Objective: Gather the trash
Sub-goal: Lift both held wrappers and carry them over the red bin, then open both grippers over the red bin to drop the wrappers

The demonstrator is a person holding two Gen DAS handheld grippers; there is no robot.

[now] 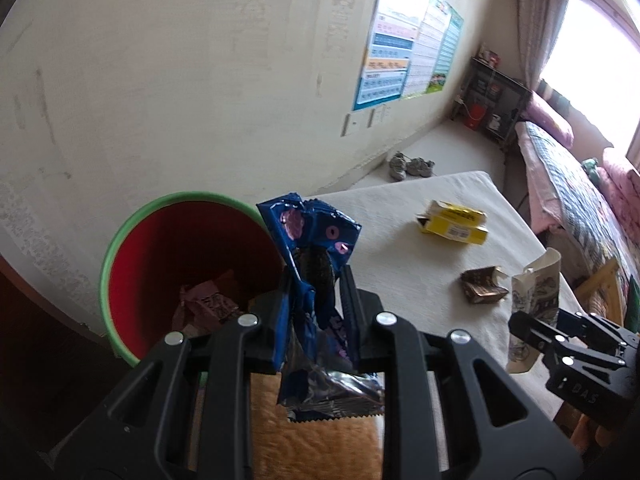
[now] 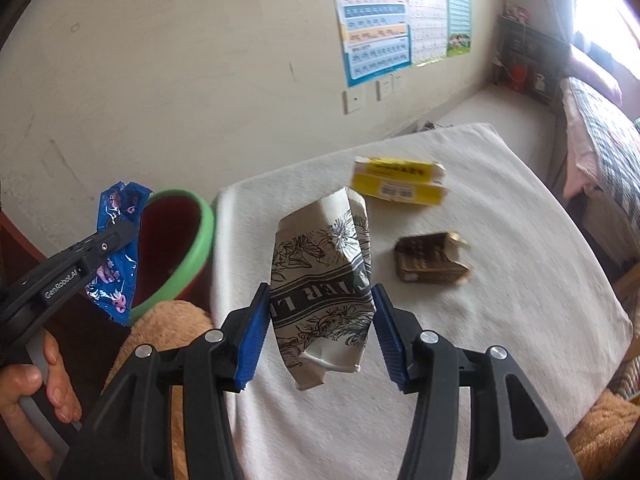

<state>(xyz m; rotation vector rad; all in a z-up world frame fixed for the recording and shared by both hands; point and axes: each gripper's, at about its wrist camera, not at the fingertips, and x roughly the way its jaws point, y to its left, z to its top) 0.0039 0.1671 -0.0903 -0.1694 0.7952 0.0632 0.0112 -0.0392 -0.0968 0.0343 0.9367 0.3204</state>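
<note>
**A:** Looking at your left tongs, you've got them clamped on the blue cookie wrapper, and it's held up right at the near rim of the red bin with the green rim. There are already a few wrappers down at the bottom of that bin.

**B:** Yep, and your right tongs are closed on the crumpled printed paper cup, blue pads pressing both its sides. You're holding it off the bench, over the white cloth.

**A:** On the bench itself you still have the yellow box lying at the far side and the brown box nearer, both well apart from the bin.

**B:** Your hand shows on the left handle in the right view. Bin sits just beside the bench's left edge.
</note>
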